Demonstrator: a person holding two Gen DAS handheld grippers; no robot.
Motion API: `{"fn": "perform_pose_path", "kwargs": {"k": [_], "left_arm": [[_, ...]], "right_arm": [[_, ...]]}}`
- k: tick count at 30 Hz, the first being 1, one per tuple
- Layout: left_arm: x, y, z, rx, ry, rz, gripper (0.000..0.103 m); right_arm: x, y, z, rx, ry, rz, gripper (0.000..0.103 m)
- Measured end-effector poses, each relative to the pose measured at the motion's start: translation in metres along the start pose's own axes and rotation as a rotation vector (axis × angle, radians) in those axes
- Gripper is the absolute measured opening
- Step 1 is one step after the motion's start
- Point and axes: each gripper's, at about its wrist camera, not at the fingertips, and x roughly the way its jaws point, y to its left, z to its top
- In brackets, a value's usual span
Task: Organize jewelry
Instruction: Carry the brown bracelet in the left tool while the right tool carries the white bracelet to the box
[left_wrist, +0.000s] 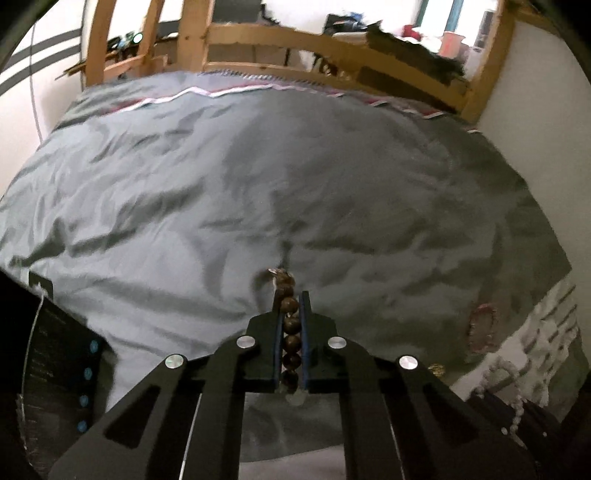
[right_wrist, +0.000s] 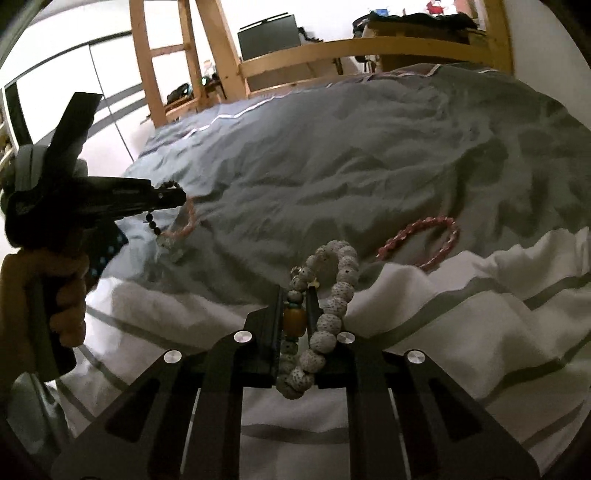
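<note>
A: Brown beads (left_wrist: 289, 332) sit pinched in the left gripper (left_wrist: 290, 306), over the grey duvet (left_wrist: 184, 184).

B: White bead bracelet (right_wrist: 332, 306)?

A: Clamped by the right gripper (right_wrist: 295, 306). Both picked; next likely carrying. Pink bracelet (right_wrist: 421, 240) waits at two o'clock.

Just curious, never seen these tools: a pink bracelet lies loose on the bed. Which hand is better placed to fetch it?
Probably the right. The pink bracelet lies near the right tongs, but they grip the white bead bracelet; the left tongs hold the brown bead bracelet. Either must unload first.
</note>
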Motion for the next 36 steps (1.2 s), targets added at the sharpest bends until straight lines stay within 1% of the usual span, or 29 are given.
{"fn": "perform_pose_path", "kwargs": {"k": [5,8,12,14,19,23,26,29,32,36], "left_arm": [[-0.007,-0.007,0.001,0.013,-0.012,-0.023,0.006],[-0.017,-0.008,0.005,0.007,-0.031,-0.037,0.006],[-0.038,-0.009,0.008,0.003,-0.066,-0.058,0.006],[-0.047,-0.011,0.007,0.013,-0.076,-0.059,0.006],[-0.072,-0.008,0.000,0.008,-0.086,-0.064,0.006],[-0.100,-0.001,-0.006,-0.001,-0.118,-0.074,0.006],[-0.124,0.007,-0.012,-0.006,-0.151,-0.073,0.006],[-0.139,0.015,-0.016,-0.016,-0.171,-0.065,0.006],[-0.155,0.028,-0.022,-0.044,-0.191,-0.061,0.006],[-0.174,0.049,-0.029,-0.060,-0.218,-0.036,0.006]], "right_arm": [[0.001,-0.007,0.001,0.027,0.002,0.003,0.013],[-0.001,-0.009,0.005,0.041,-0.022,0.009,0.013],[-0.012,-0.010,0.010,0.044,-0.071,0.004,0.013],[-0.016,-0.010,0.012,0.044,-0.080,0.006,0.013],[-0.033,-0.008,0.019,0.052,-0.116,0.014,0.013],[-0.050,-0.006,0.023,0.048,-0.146,0.014,0.013],[-0.065,0.002,0.026,0.043,-0.161,0.019,0.013],[-0.078,0.012,0.028,0.024,-0.178,0.024,0.013],[-0.092,0.030,0.032,-0.010,-0.192,0.035,0.013],[-0.103,0.054,0.037,-0.042,-0.202,0.058,0.013]]}}
